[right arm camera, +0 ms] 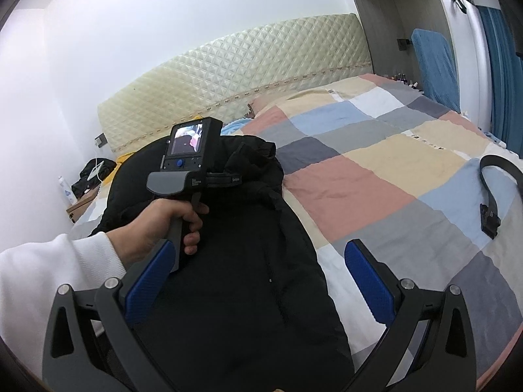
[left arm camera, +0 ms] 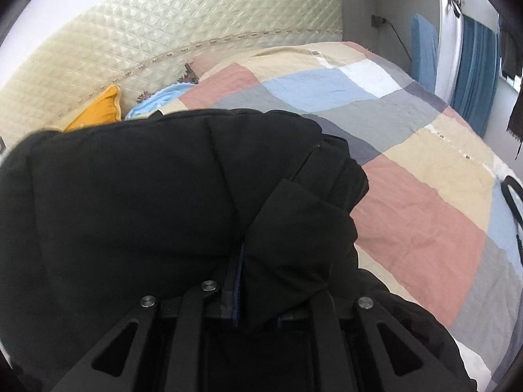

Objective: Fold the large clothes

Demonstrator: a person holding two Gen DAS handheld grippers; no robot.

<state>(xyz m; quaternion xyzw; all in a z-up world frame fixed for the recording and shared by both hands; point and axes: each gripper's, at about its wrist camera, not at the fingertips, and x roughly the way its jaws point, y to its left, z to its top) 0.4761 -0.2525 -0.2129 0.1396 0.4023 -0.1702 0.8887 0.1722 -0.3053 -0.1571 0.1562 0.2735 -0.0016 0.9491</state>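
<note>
— Where is the black two-finger left gripper (right arm camera: pixel 228 179)?

— Held out level by the bare left hand (right arm camera: pixel 170 225), white-sleeved forearm (right arm camera: pixel 42 271) behind it. Its jaws are drawn close together, pinched on black fabric.

— And the right gripper with blue-padded fingers (right arm camera: pixel 258 281)?

— Jaws spread wide, pads (right arm camera: pixel 148 281) gripping nothing.

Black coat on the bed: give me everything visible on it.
The black coat is a large matte, padded-looking garment lying in a rumpled heap on the patchwork quilt, near the headboard end. A drawcord hangs at its bunched upper end. The left gripper is shut on a fold of it, beside a blue-edged strip. The right gripper hovers open above it, touching nothing.
</note>
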